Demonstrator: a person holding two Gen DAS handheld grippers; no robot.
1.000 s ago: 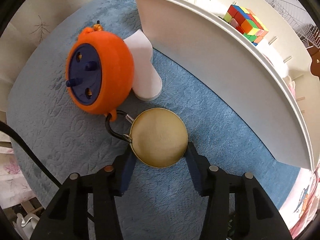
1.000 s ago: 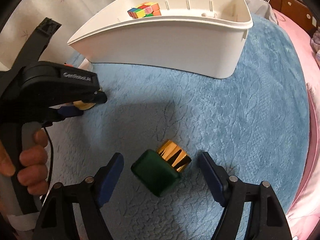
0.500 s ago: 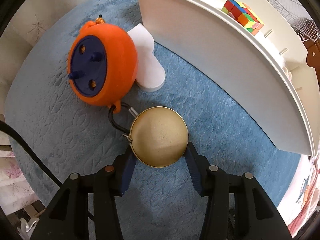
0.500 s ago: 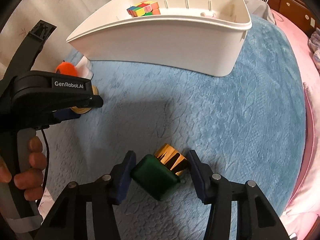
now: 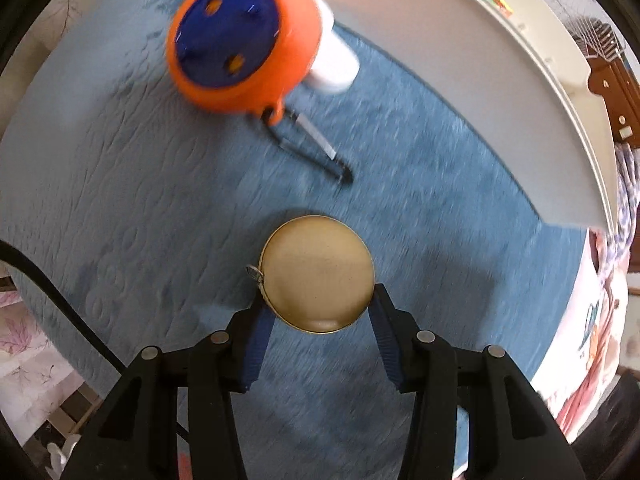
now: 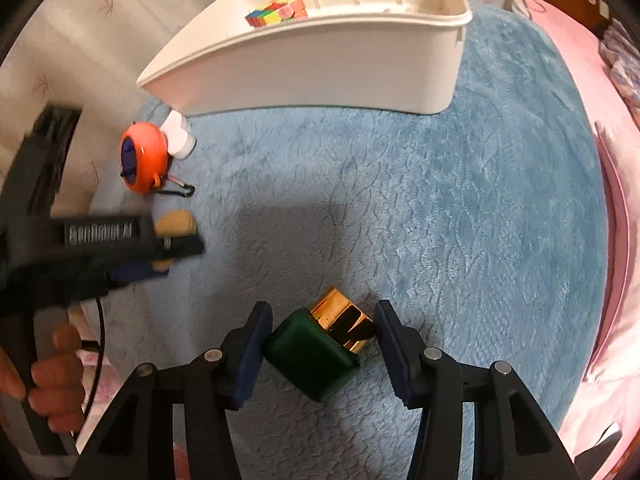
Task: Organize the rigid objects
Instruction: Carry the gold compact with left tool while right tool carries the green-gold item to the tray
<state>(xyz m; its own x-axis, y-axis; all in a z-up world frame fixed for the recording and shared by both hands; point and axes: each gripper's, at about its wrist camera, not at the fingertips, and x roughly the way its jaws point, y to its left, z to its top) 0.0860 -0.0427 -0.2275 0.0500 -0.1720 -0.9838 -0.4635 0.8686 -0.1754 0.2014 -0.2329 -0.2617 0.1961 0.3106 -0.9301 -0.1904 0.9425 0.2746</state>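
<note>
My left gripper [image 5: 318, 304] is shut on a round gold tin [image 5: 318, 268], pads pressing its two sides; the right wrist view shows this gripper [image 6: 160, 252] blurred at the left, tin [image 6: 176, 222] in it. My right gripper [image 6: 322, 316] is shut on a green bottle [image 6: 308, 354] with a shiny gold cap [image 6: 340, 322], lying on the blue blanket [image 6: 400, 200]. One pad touches the green body, the other the cap. A white bin [image 6: 320, 68] stands at the back with a colourful puzzle cube [image 6: 276, 12] inside.
An orange round toy with a blue face [image 5: 244, 40] lies beside a white bottle [image 5: 334, 64], close to the bin wall [image 5: 460, 60]. A black carabiner [image 5: 316, 156] hangs off the toy. Pink bedding [image 6: 580, 100] borders the blanket on the right. A hand [image 6: 52, 392] holds the left gripper.
The left gripper has carried the gold tin away from the orange toy, uncovering the carabiner. The right jaws have closed from wide apart onto the green bottle.
</note>
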